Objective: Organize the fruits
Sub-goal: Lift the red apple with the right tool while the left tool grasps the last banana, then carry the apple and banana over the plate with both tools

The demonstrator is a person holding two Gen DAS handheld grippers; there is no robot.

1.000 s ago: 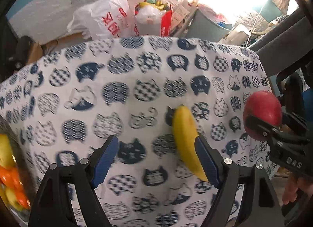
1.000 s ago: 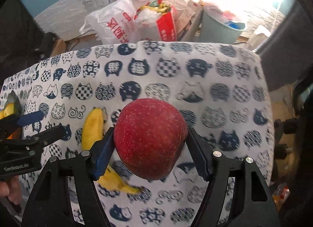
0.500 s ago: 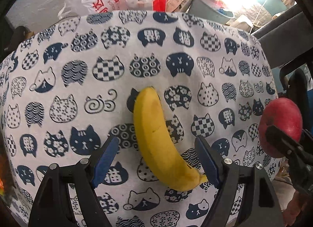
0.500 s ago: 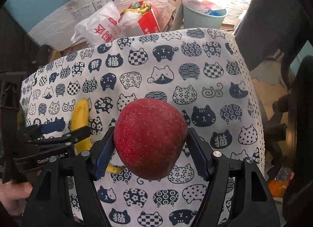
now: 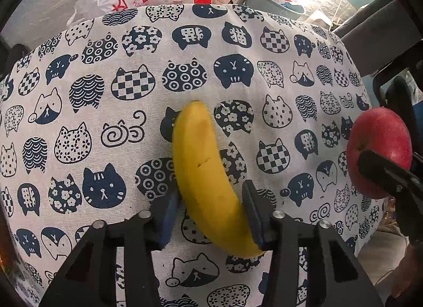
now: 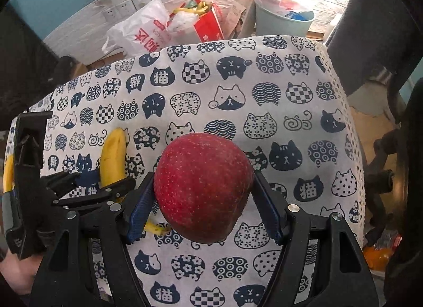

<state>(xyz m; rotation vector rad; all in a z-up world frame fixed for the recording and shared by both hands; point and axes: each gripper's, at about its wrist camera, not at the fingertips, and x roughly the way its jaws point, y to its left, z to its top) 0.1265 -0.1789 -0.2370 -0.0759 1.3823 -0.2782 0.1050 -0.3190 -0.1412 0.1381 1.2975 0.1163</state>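
Observation:
A yellow banana (image 5: pixel 203 174) lies on the cat-print tablecloth (image 5: pixel 105 95). My left gripper (image 5: pixel 210 214) is down at the table with its blue pads closed against both sides of the banana's lower half. The banana (image 6: pixel 113 158) and left gripper (image 6: pixel 103 188) also show at the left of the right wrist view. My right gripper (image 6: pixel 203 195) is shut on a red apple (image 6: pixel 203 185) and holds it above the cloth, right of the banana. The apple (image 5: pixel 380 150) appears at the right edge of the left wrist view.
Behind the table stand a white plastic bag (image 6: pixel 142 34), a red box of clutter (image 6: pixel 203 21) and a grey-blue bucket (image 6: pixel 283 21) against a white brick wall with sockets. A dark chair (image 6: pixel 383 29) is at the right. Another yellow fruit (image 6: pixel 8 174) peeks at the far left.
My left gripper has come down over the banana and its jaws have closed from wide open onto it. My right gripper has kept its hold on the apple and moved a little.

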